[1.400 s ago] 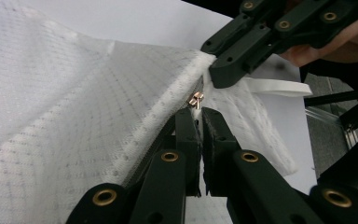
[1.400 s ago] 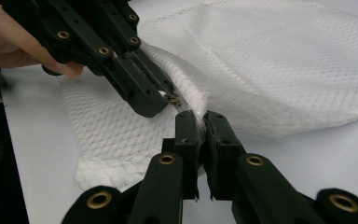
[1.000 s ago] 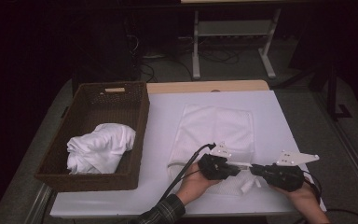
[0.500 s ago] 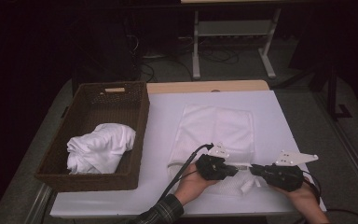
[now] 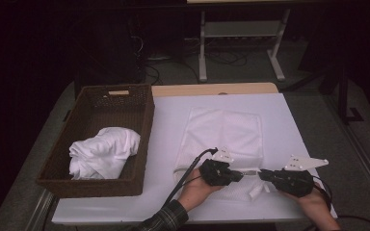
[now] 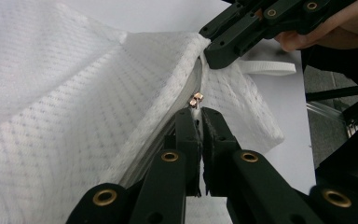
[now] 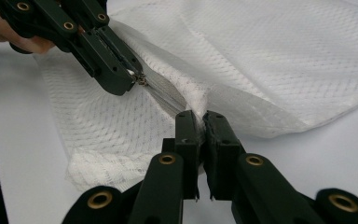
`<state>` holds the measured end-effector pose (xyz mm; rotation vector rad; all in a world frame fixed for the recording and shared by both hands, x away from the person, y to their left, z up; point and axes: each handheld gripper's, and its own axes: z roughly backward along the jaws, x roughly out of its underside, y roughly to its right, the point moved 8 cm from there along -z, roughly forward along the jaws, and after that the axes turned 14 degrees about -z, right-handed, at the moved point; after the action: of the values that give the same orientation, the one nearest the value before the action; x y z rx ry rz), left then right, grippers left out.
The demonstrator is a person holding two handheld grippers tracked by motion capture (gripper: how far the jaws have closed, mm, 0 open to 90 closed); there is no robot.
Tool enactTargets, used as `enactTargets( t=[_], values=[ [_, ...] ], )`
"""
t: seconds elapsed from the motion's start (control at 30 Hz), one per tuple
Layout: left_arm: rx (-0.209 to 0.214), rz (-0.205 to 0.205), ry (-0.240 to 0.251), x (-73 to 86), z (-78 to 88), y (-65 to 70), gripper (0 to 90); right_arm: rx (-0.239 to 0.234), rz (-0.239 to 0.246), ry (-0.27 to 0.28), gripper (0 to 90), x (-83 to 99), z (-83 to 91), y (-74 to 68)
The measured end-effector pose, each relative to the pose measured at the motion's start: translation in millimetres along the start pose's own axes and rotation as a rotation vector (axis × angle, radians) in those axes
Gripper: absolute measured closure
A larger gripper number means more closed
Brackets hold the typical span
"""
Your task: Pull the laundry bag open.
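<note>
A white mesh zip bag (image 5: pixel 224 132) lies flat on the white table (image 5: pixel 168 120), its near edge lifted between my two grippers. My left gripper (image 6: pixel 199 111) is shut on the small metal zipper pull (image 6: pixel 196 100), which sticks out just past its tips. In the right gripper view that pull (image 7: pixel 141 80) sits at the left gripper's (image 7: pixel 130 79) tips, with the zipper (image 7: pixel 165 95) running toward me. My right gripper (image 7: pixel 200 114) is shut on the bag's fabric at the zipper's end. In the high view both grippers, left (image 5: pixel 241 175) and right (image 5: pixel 262 174), point at each other near the table's front edge.
A dark wicker basket (image 5: pixel 142 120) stands at the table's left with a crumpled white cloth (image 5: pixel 103 151) in it. A white strap loop (image 6: pixel 265 67) hangs from the bag's corner. The left gripper's cable (image 5: pixel 192 166) trails over the table. A metal stand (image 5: pixel 241 43) is on the floor behind.
</note>
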<state>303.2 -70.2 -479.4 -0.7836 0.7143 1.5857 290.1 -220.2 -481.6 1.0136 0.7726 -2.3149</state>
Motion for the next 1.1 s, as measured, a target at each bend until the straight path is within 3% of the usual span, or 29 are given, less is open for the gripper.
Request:
enactTargets(
  t=[1.1],
  values=[
    [-0.027,0.028,-0.003,11.6,24.1,-5.7,86.3,0.004,0.001,-0.006,84.0,0.6,-0.9,1.1]
  ],
)
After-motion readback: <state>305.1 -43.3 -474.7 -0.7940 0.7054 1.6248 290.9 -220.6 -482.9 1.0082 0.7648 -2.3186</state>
